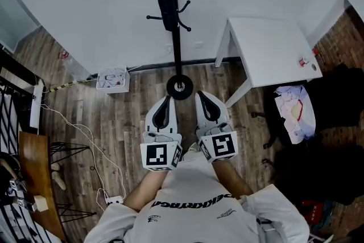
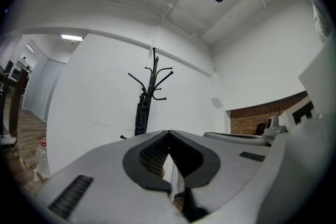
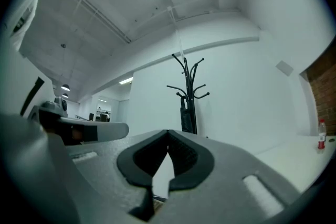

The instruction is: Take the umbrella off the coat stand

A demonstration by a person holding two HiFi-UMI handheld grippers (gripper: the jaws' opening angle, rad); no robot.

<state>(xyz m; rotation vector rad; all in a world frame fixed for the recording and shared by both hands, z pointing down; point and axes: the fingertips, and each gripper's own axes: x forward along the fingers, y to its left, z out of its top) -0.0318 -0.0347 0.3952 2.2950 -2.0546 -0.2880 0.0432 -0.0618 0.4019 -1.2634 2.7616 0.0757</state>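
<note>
Step in hand, as I judge it: the approach, with the grasp not yet begun. The umbrella [image 1: 166,1] hangs furled and black against the pole of the coat stand [image 1: 177,37], up among the upper hooks. The stand is upright before the white wall, its round base [image 1: 180,87] on the wood floor, and a white surface [image 1: 273,48] is off to its right.

Left gripper [image 1: 166,101] and right gripper [image 1: 201,97] are held out side by side at about the same height. Both point toward the stand, well apart from the umbrella and touching nothing.

- Left gripper view: the fingers [image 2: 152,155] are closed, tips meeting at a point, nothing between them. The umbrella [image 2: 140,115] shows above and left of the tips, distant.
- Right gripper view: the same, fingers [image 3: 184,155] pressed together at the tips and empty. The umbrella [image 3: 185,115] hangs on the stand [image 3: 188,84] just right of the line of the tips.

Next move, in my judgement:
- Close the gap to the stand
- Spread the fingers of at least one gripper before arrival, since shut tips cannot take the shaft
- Take the furled body or the handle near its hook, then lift up and outward so the handle clears the hook
- The other gripper may need to steady the pole; the stand looks slender and a sideways pull could rock it
</note>
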